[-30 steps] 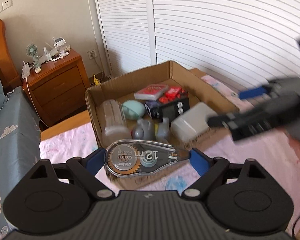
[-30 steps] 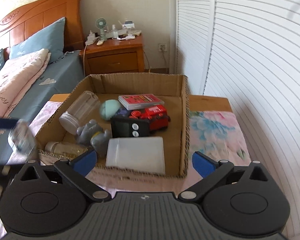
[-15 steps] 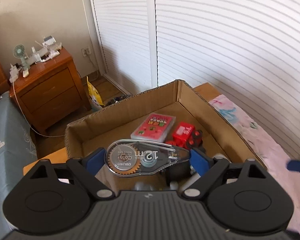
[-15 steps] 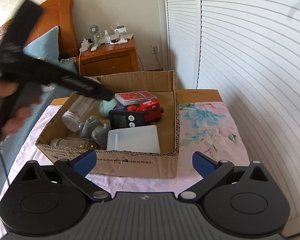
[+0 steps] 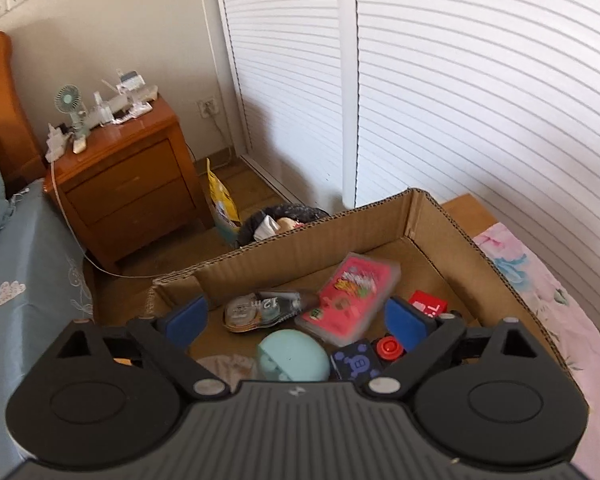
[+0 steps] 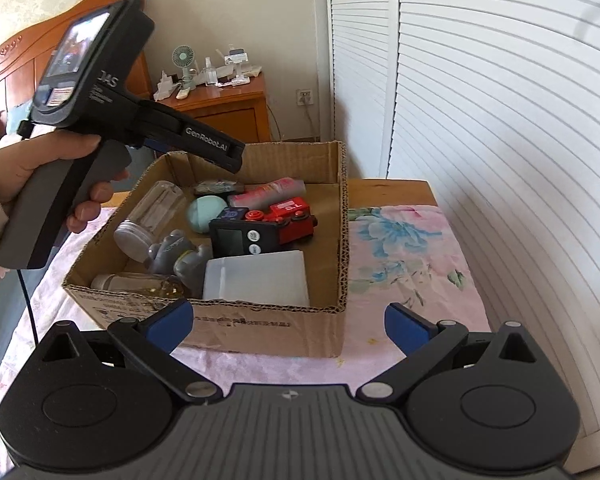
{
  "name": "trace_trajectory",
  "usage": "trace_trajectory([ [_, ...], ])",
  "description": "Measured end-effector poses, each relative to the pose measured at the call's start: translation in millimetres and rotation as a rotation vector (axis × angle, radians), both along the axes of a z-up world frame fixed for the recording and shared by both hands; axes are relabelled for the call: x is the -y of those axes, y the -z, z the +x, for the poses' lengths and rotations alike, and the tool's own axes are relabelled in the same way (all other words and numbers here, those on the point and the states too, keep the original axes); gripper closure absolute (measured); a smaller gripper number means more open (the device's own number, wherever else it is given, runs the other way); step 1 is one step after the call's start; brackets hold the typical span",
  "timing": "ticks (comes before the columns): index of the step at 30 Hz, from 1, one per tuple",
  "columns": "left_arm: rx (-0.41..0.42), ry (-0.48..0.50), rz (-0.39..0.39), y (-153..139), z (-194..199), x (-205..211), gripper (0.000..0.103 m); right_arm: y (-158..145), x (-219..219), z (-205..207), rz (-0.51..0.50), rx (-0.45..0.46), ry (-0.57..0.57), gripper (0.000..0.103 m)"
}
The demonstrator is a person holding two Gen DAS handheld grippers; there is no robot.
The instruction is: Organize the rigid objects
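Left gripper [image 5: 294, 318] is spread wide with nothing between the blue pads, hanging over the back of the cardboard box [image 5: 308, 240]. The correction tape roller [image 5: 260, 308] lies loose on the box floor in the far corner, one end tucked against the pink card pack [image 5: 350, 300].

My guess on handling: it's a light, hard clear-plastic shell, teardrop shaped with gears showing inside. Smooth and probably a bit slippery, so pinch it across the flat sides around the fat round end, not the skinny tip. It shouldn't squash, but it'd skid out of a sloppy grip.

Going left to right in the right camera: the person's hand [image 6: 40, 176] on the left gripper's grey handle, then the corrugated box, rough at the cut edges. Inside is a clear jar [image 6: 152, 216] on its side with a silvery lid, a grey figurine [image 6: 176, 256] that looks like matte molded plastic, a mint egg-shaped thing [image 6: 206, 212] with a smooth rounded shell, a black timer [image 6: 240, 238] with white buttons, a frosted white rectangular box [image 6: 256, 278], and a glossy red toy train [image 6: 288, 220]. The box sits on a pink floral cloth [image 6: 400, 248], soft and thin-looking.

Right gripper [image 6: 288, 318] is also wide open and empty, parked just in front of the box's near wall.
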State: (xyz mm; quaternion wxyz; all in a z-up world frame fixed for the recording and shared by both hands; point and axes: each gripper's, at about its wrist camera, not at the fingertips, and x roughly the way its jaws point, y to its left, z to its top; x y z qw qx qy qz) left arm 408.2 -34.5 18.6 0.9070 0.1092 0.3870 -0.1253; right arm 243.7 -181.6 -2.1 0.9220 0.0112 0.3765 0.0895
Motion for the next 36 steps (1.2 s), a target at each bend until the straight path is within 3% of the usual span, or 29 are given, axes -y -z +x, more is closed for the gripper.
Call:
trace_trajectory([
  [7,0.071,0.005,-0.036,-29.2,-39.0,-21.7,0.003,-11.7,-13.9,-12.3,-0.027,0.014,-0.011,0.0],
  [15,0.118,0.004,-0.076,-45.8,-118.2,-47.7,0.001,-19.9,-26.4,-26.2,-0.083,-0.015,0.026,0.0],
  [19,0.117,-0.018,-0.105,-40.5,-162.0,-60.1,0.001,-17.9,-27.9,-33.7,-0.13,-0.028,0.055,0.0],
  [25,0.062,-0.159,-0.086,-14.9,-215.7,-64.2,0.001,-8.2,-31.0,-48.5,-0.145,-0.048,0.054,0.0],
  [28,0.034,-0.234,-0.102,-6.3,-234.4,-65.2,0.001,-4.4,-34.1,-60.4,-0.149,-0.049,0.056,0.0],
  [36,-0.004,-0.277,-0.12,-11.6,-264.9,-64.8,0.001,-15.0,-33.5,-85.3,-0.123,-0.052,0.079,0.0],
])
